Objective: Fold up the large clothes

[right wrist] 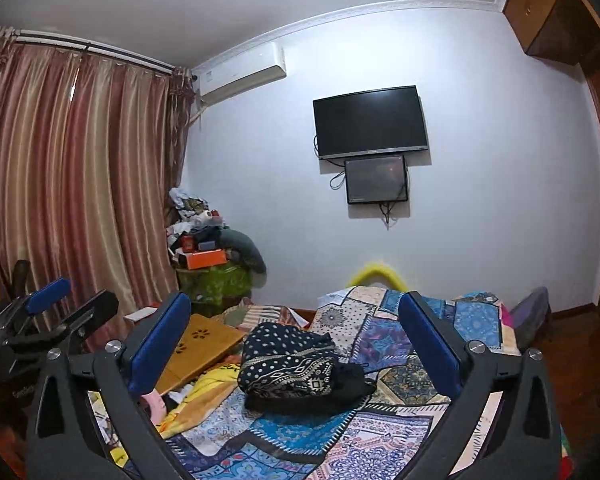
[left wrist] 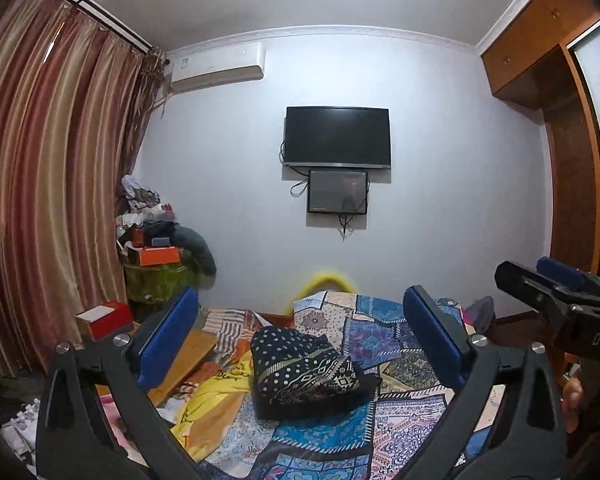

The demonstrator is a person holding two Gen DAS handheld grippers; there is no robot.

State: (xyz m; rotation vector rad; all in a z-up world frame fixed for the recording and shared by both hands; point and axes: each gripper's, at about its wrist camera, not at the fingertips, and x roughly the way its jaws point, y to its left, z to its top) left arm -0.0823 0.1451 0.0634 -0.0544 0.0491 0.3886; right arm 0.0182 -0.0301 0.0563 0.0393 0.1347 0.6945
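Left tongs (left wrist: 300, 336) & right tongs (right wrist: 296, 340) are held wide open, nothing gripped. Folded dark patterned garment (left wrist: 304, 368) is seen mid-bed on patchwork quilt (left wrist: 400, 412), clear of its edges, w/ open quilt in front. Wooden board (right wrist: 200, 348) lies left

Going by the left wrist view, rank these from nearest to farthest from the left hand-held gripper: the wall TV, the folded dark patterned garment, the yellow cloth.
From the left hand-held gripper:
1. Folded dark patterned garment, straight ahead on the patchwork bedspread.
2. Yellow cloth, low on the left, beside the garment; too close to call against it.
3. Wall TV, far wall.
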